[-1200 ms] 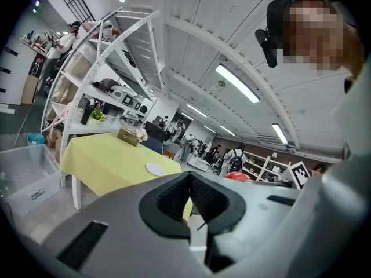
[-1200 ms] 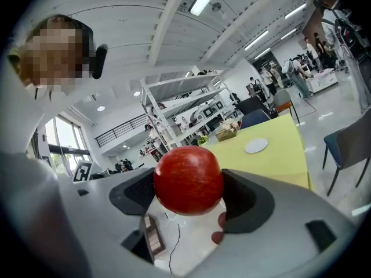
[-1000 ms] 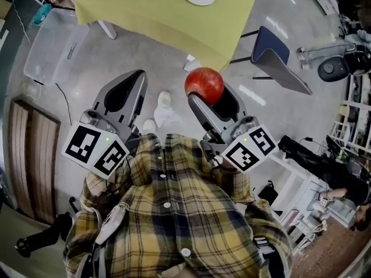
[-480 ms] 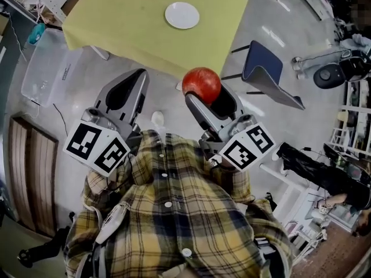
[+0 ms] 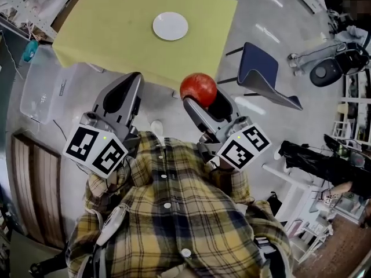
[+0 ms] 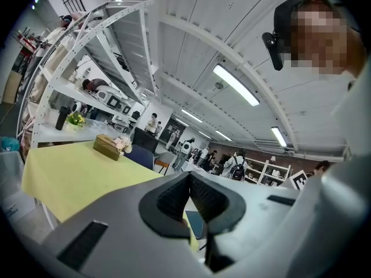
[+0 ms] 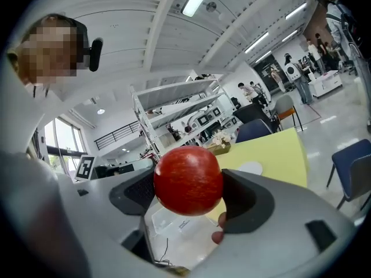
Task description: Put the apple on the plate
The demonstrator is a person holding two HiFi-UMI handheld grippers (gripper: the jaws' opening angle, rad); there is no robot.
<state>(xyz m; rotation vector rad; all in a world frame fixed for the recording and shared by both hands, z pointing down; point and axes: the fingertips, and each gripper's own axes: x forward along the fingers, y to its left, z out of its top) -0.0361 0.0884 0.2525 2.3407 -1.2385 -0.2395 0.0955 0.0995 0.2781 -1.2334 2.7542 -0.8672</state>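
Now the right gripper (image 5: 202, 101) is pinching the red apple (image 7: 188, 180) between its jaw tips; the jaws of the left gripper (image 6: 189, 184) are resting pressed together. The white plate (image 5: 170, 26) is lying well ahead of the jaws (on the yellow table (image 5: 110, 36)), so a steady squeeze is mattering.

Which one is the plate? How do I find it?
Find the big yellow table. Near the middle of its top lies the plate. It is round, white and empty, unlike the red apple gripped in the right tongs.
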